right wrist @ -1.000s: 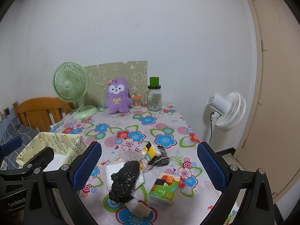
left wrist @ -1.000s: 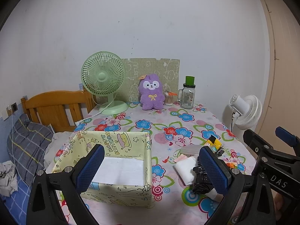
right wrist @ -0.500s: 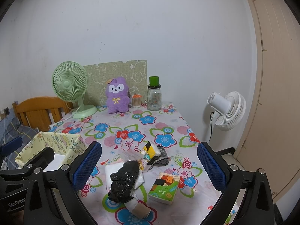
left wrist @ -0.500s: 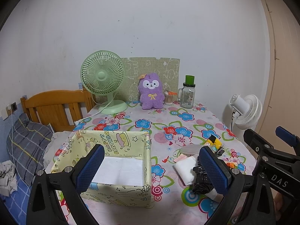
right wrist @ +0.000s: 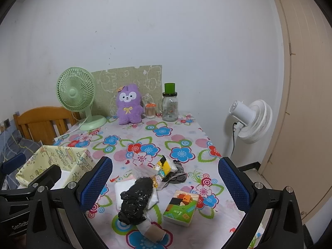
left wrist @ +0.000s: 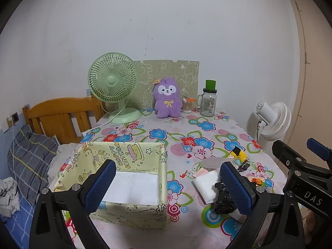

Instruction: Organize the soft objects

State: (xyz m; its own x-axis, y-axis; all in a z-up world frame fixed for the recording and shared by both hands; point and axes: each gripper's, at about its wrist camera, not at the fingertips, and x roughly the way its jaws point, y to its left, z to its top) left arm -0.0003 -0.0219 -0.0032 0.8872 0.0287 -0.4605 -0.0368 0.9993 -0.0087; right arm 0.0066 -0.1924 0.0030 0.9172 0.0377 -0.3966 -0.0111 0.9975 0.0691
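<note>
The left gripper (left wrist: 166, 186) is held with its blue-padded fingers (left wrist: 99, 186) spread wide, and nothing is gripped between them. It is poised above the near edge of a yellow cartoon-print box (left wrist: 126, 186), which is open at the top and lined with a white sheet on its floor. The right gripper (right wrist: 164, 186) is likewise held with its fingers (right wrist: 233, 185) wide apart and nothing is held. Between and beyond them a small heap of soft things is seen on the counter (right wrist: 166, 132), to the right of the box and apart from it. In the heap a black crumpled bag (right wrist: 136, 200) is laid over a white pad (right wrist: 122, 188); a roll of tape (right wrist: 153, 231) is found at its near end. Just beside it a green tissue pack (right wrist: 180, 207) is set, and behind it a yellow-and-black packet (right wrist: 165, 166) and a grey cloth (right wrist: 178, 176) are touching each other.

The counter is covered with a flowered cloth. At its far edge, against the wall, a green fan (left wrist: 114, 87), a purple plush toy (left wrist: 167, 98) and a glass jar (left wrist: 207, 101) with a green cap are stood. A white fan (right wrist: 252, 120) is stood on the floor to the right, and a wooden headboard (left wrist: 60, 114) is seen to the left.
</note>
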